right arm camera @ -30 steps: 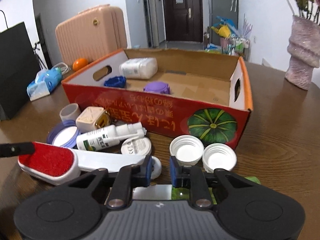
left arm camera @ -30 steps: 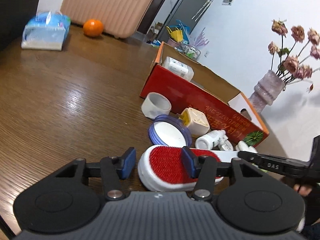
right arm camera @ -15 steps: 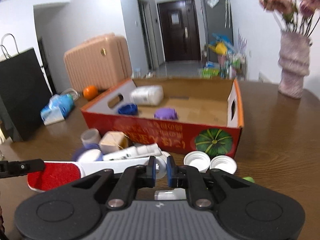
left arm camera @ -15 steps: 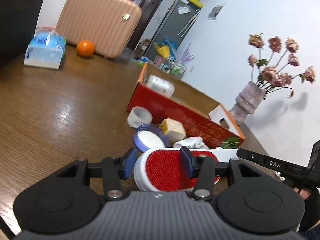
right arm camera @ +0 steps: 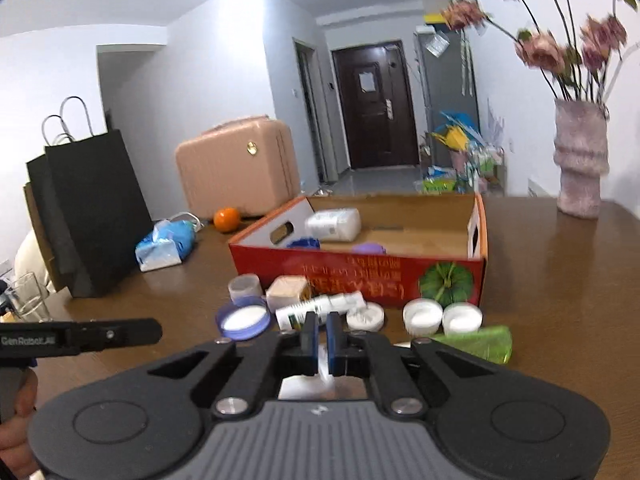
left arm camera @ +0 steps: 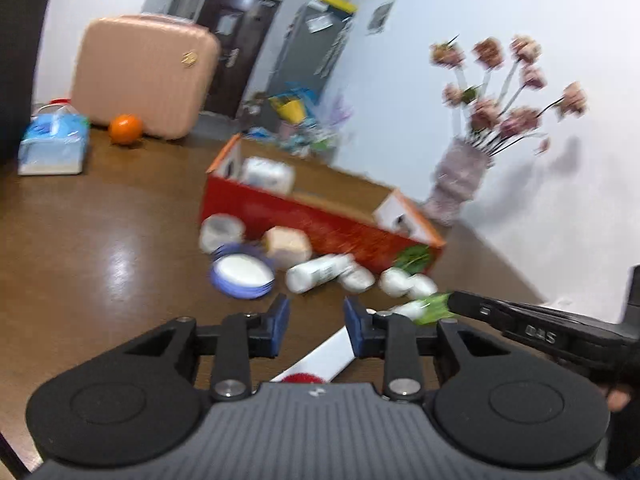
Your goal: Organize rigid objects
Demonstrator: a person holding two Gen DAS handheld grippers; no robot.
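A: Right tongs (right arm camera: pixel 322 338) are clamped on the white handle of the lint brush (right arm camera: pixel 320 384), pads close together with only the thin handle between them.

B: And the left tongs (left arm camera: pixel 316 326)?

A: Apart, holding nothing. In the left wrist view the brush (left arm camera: pixel 320 360) runs slantwise under them, its red bristle head just showing at the bottom edge of the gap, but I see no pad touching it.

B: So which step is this?

A: By my reading, the carry. The brush looks lifted off the worktop (right arm camera: pixel 560 280) and is headed for the red cardboard box (right arm camera: pixel 360 276), which sits beyond the loose clutter.

B: What is already in the box?

A: A white bottle (right arm camera: pixel 334 224), a blue lid (right arm camera: pixel 304 243) and a purple lid (right arm camera: pixel 368 248). In front of it lie a spray bottle (right arm camera: pixel 320 310), a blue-rimmed lid (right arm camera: pixel 242 320), a beige cube (right arm camera: pixel 286 292), two white caps (right arm camera: pixel 422 316) and a green tube (right arm camera: pixel 476 342).

B: The next move?

A: Raise the brush enough to clear the near wall, take it over the opening, lower it into the bare part of the floor on the right, then part the pads. Held only by the handle end, the brush may swing, so go steadily.
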